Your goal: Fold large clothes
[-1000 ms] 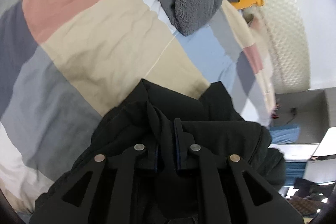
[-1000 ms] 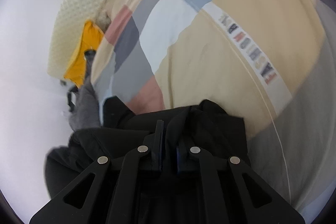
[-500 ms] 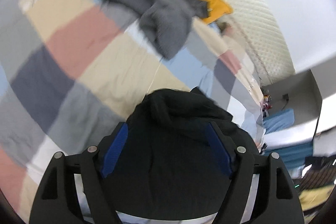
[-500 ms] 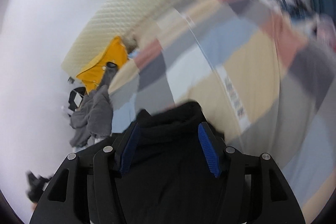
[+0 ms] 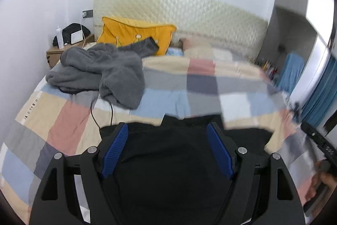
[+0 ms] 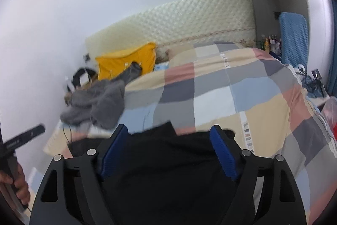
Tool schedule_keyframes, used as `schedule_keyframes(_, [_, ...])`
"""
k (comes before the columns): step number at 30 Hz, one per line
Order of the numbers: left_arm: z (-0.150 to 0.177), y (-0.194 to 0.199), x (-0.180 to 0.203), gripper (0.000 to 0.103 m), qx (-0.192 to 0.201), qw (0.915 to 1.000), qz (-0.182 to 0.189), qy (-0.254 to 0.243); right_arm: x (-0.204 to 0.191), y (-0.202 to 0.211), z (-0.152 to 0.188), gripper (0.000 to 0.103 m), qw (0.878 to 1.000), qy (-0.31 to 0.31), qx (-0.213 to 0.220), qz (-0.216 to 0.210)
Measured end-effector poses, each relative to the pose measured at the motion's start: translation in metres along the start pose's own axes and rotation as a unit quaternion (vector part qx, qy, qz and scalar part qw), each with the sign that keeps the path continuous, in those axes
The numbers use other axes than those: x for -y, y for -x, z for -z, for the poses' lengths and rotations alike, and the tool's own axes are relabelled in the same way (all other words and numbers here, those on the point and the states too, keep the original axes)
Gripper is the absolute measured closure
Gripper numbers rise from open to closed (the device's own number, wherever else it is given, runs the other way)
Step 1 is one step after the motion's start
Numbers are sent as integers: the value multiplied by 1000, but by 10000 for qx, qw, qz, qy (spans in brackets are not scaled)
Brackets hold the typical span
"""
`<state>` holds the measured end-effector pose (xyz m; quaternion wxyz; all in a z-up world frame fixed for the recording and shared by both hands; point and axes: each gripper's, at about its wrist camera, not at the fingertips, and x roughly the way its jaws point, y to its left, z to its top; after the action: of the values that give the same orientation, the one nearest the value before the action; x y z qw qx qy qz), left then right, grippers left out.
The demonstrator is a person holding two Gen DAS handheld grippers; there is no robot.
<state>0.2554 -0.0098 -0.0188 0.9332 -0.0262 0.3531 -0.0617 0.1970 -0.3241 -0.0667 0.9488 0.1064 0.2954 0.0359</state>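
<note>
Garment [image 5: 168,161] black, folds indistinct; bed [image 5: 69,117] edges blurred

A bed [image 5: 210,81] under a checked patchwork cover, with clothing spread across it.
A black garment [image 5: 168,161] lies at the near edge; a crumpled grey fleece [image 5: 99,71] sits toward the far left, a yellow cushion [image 5: 134,35] propped against the quilted cream headboard [image 5: 189,10].

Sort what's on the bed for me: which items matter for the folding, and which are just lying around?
Job: black garment, left gripper, right gripper.

Lying about: grey fleece, yellow pillow, checked duvet, black cable.
</note>
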Motion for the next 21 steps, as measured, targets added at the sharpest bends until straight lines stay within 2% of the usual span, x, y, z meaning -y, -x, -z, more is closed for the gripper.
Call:
schedule_keyframes(2, [18, -20, 0, 25, -201, 9996, -139, -142, -2, -23, 24, 21, 9997, 116, -211, -13])
schedule_keyframes(6, [53, -68, 3, 26, -527, 9963, -456, -506, 2, -61, 64, 21, 9978, 104, -585, -301])
schedule_keyframes(7, [59, -77, 5, 26, -557, 9957, -467, -567, 3, -68, 71, 21, 9975, 133, -615, -308])
schedule_keyframes(9, [64, -92, 8, 25, -525, 9952, -521, -646, 7, -77, 81, 14, 9985, 172, -408, -316])
schedule_keyframes(11, [66, -102, 12, 26, -489, 9945, -611, -699, 13, -81, 82, 7, 9990, 111, -309, -289])
schedule_keyframes(14, [65, -113, 20, 26, -462, 9931, -718, -807, 15, -98, 76, 1, 9986, 21, -437, -293])
schedule_keyframes(18, [67, -130, 22, 26, -478, 9932, -756, -740, 6, -117, 69, 0, 9982, 343, -459, -180])
schedule_keyframes(21, [66, -141, 17, 26, -482, 9946, -719, -572, 5, -132, 66, 0, 9979, 344, -510, -217])
